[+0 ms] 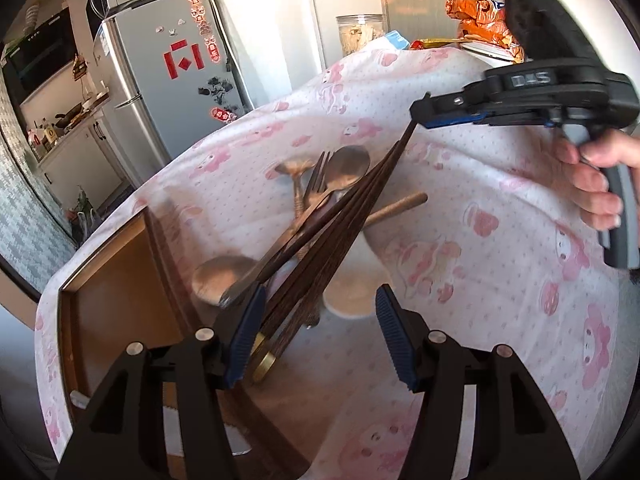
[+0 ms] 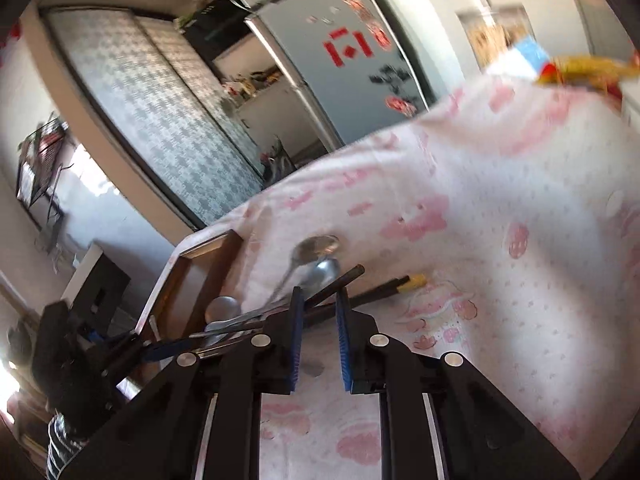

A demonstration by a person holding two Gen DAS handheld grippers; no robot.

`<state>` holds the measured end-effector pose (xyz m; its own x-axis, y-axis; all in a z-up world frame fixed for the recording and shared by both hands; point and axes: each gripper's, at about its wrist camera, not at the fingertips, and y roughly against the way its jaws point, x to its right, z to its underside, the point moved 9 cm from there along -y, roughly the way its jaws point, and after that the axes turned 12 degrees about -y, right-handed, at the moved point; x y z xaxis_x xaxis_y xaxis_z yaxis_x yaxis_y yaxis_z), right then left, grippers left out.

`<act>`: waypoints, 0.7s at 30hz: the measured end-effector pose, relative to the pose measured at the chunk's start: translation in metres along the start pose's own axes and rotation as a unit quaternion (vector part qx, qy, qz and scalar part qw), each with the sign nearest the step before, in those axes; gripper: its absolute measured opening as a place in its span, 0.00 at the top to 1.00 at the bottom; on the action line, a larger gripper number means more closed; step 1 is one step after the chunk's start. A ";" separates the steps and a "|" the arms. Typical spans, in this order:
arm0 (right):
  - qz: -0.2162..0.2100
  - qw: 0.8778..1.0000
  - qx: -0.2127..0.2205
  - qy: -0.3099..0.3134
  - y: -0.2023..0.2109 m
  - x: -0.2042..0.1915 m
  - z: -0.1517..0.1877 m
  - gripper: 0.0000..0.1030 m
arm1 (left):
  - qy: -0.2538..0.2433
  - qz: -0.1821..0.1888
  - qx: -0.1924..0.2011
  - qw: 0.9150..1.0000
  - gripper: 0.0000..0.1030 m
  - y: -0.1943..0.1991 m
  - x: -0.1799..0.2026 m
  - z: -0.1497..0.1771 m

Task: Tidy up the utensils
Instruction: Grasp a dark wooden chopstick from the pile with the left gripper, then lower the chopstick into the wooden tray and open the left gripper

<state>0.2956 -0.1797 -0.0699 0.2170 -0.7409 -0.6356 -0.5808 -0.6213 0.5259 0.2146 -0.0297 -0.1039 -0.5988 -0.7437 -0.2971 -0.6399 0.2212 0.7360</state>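
Wooden chopsticks point(image 1: 320, 232) btwn right gripper point(image 2: 319, 300) pads, tips pinched.

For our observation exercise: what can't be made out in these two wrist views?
Left wrist view: the white cup's left side, hidden behind the dark wooden chopsticks.
Right wrist view: whether the right gripper presses those chopsticks; blurred.
Right wrist view: the brown wooden tray's near end, behind the left gripper.

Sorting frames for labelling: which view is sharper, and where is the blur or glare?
Left wrist view: mostly sharp, chopsticks and spoons slightly smeared, fisheye bends the fridge. Right wrist view: motion blur throughout, tablecloth print smeared, window glare at the left edge.
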 end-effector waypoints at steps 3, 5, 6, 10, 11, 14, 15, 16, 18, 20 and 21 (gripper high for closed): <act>-0.009 1.000 0.004 0.010 0.008 -0.010 0.001 0.87 | 0.002 0.003 0.006 1.000 0.54 -0.004 0.002 -0.006; -0.010 1.000 0.006 0.021 0.012 -0.015 0.002 0.88 | 0.006 0.004 0.005 1.000 0.77 -0.007 0.003 -0.008; -0.009 1.000 0.007 0.026 0.012 -0.017 0.002 0.88 | 0.007 -0.003 0.004 1.000 0.81 -0.007 0.001 -0.008; -0.014 0.999 0.011 0.029 0.016 -0.023 -0.002 0.89 | 0.018 0.011 0.009 1.000 0.81 -0.005 -0.002 -0.010; -0.012 0.999 0.013 0.031 0.017 -0.024 -0.002 0.92 | 0.016 0.010 0.008 1.000 0.83 -0.004 -0.002 -0.011; -0.010 0.999 0.015 0.035 0.018 -0.026 -0.004 1.00 | 0.018 0.001 0.010 1.000 0.93 0.000 -0.004 -0.014; -0.009 0.999 0.015 0.036 0.018 -0.026 -0.004 1.00 | 0.017 0.008 0.012 1.000 0.93 0.002 -0.003 -0.016; -0.009 0.999 0.016 0.037 0.018 -0.026 -0.004 1.00 | 0.014 0.006 0.012 1.000 0.93 0.002 -0.003 -0.016; -0.009 0.999 0.015 0.030 0.018 -0.024 -0.004 1.00 | 0.005 0.002 0.001 1.000 0.94 -0.002 -0.001 -0.014; -0.011 1.000 0.012 0.025 0.018 -0.022 -0.005 1.00 | 0.003 -0.003 -0.006 1.000 0.94 -0.006 0.000 -0.011; -0.011 1.000 0.011 0.023 0.018 -0.021 -0.003 1.00 | 0.002 -0.008 -0.007 1.000 0.94 -0.007 0.000 -0.010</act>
<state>0.2835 -0.1765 -0.0455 0.2649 -0.7381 -0.6205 -0.5918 -0.6325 0.4998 0.2240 -0.0371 -0.1033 -0.5867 -0.7494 -0.3069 -0.6428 0.2005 0.7394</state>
